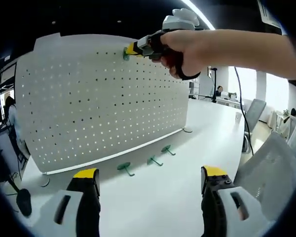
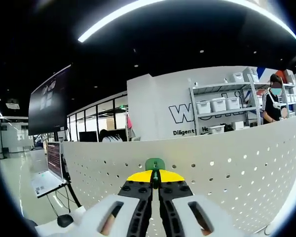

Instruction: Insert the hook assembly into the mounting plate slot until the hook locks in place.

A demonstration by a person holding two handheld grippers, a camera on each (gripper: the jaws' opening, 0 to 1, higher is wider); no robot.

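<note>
Right gripper (image 2: 155, 183): jaws closed together on a green hook (image 2: 155, 164), clamped by its small end; in the left gripper view this same gripper (image 1: 133, 49) is seen in a person's hand (image 1: 187, 49), up against the top edge of the pegboard.

Left gripper (image 1: 150, 180): jaws apart, holding nothing, hovering low over the white table (image 1: 187, 158).

Mounting plate: a white perforated pegboard (image 1: 103, 98) standing upright on the table, rows of round holes across its whole face.

Hook in hand: at the upper row of holes, touching or just short of the board face; whether its tab has entered a hole cannot be told.

Hook direction: its long axis appears to run along the jaw line, straight toward the board, roughly square to the face; flat green head leads.

Spare hooks: three green hooks (image 1: 148, 162) lie on the table just before the board's foot, each with its stem flat on the surface.

Step in hand: seating the hook in the board.

Technique: hold the stem square to the face, line the tab up with a single hole, then press in steadily and down until it seats; avoid twisting, which would likely jam the tab.

Support: the free gripper could brace the board if it rocks.

Risk: a push near the top edge may tip the board backward.
</note>
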